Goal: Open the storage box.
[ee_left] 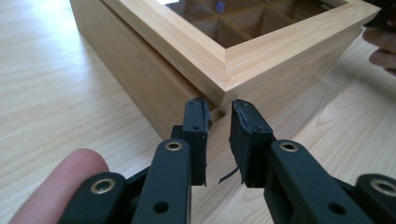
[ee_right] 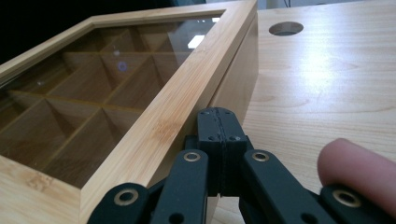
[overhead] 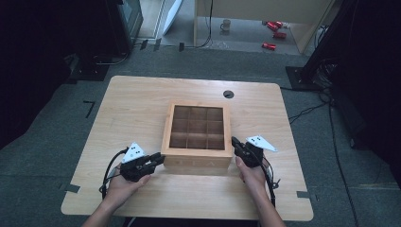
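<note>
A square wooden box (overhead: 196, 161) with a glass lid over several compartments stands in the middle of the light wooden table (overhead: 137, 99). My left gripper (overhead: 161, 160) lies low at the box's front left corner. In the left gripper view its jaws (ee_left: 219, 109) stand a narrow gap apart, with the corner of the box (ee_left: 140, 65) just beyond the tips and nothing pinched. My right gripper (overhead: 234, 140) rests at the box's right side near the front corner. Its pads (ee_right: 219, 112) are pressed together, next to the side wall under the lid's rim (ee_right: 187, 88).
A round cable hole (overhead: 228, 93) sits in the table behind the box, also visible as hole (ee_right: 286, 28). Bare tabletop lies left, right and in front of the box. On the floor beyond stand a mug (overhead: 225, 24) and red cans (overhead: 274, 35); dark equipment flanks the table.
</note>
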### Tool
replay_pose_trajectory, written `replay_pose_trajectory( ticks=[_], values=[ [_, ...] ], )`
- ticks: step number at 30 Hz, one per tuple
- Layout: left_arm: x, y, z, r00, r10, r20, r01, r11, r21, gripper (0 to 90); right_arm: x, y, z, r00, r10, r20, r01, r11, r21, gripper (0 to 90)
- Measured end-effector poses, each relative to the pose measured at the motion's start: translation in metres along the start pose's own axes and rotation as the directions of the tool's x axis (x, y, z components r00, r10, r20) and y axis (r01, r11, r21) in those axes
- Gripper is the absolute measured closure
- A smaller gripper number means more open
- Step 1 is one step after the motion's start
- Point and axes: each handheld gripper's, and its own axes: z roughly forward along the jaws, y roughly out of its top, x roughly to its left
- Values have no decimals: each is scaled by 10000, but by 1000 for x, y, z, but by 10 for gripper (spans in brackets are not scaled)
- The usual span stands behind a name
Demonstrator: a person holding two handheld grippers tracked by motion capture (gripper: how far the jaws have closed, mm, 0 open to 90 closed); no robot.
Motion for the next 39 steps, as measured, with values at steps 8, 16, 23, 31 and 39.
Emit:
replay_pose_trajectory(
  ticks=[8,16,23,31,39],
  values=[
    [3,0,0,9994,-253,238,254,9997,-53,778,-6,1,-14,9974,-486,-533,495,9987,142,775],
    [4,0,-1,9986,-394,358,397,9992,-91,780,-8,-7,-31,9894,-1066,-988,1121,9924,515,683],
    [4,1,-2,9981,-481,386,486,9987,-117,783,-7,-14,-48,9818,-1222,-1456,1296,9907,424,660],
    [4,3,-3,9972,-559,499,569,9982,-198,791,-8,-16,-59,9767,-1111,-1837,1166,9930,194,613],
    [5,4,-3,9942,-754,762,772,9968,-207,811,-7,-17,-65,9640,-1325,-2306,1398,9900,157,583]
  ],
)
